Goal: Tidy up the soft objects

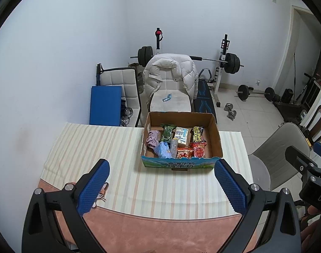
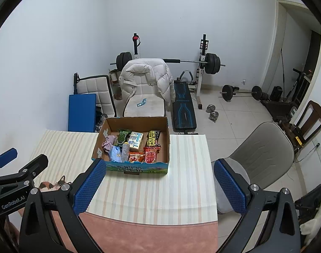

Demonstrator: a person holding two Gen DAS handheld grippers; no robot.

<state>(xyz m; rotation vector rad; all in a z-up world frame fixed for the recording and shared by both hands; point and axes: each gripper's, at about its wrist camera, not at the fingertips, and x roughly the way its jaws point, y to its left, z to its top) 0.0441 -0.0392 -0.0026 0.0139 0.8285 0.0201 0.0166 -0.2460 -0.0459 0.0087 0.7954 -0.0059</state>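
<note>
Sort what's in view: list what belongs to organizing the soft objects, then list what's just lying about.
For the job:
cardboard box
pink cloth
blue packet
red snack bags
left hand-held gripper
right hand-held gripper

Lying about:
white jacket
barbell
dumbbells
grey chair

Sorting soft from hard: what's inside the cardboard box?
In the cardboard box: a pink cloth, blue pack, plastic bottle, shoe-shine wipes and snack packets. Anything underneath is hidden.

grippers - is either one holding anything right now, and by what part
Nothing is held. The left gripper and right gripper are both open and empty, short of the cardboard box.
</note>
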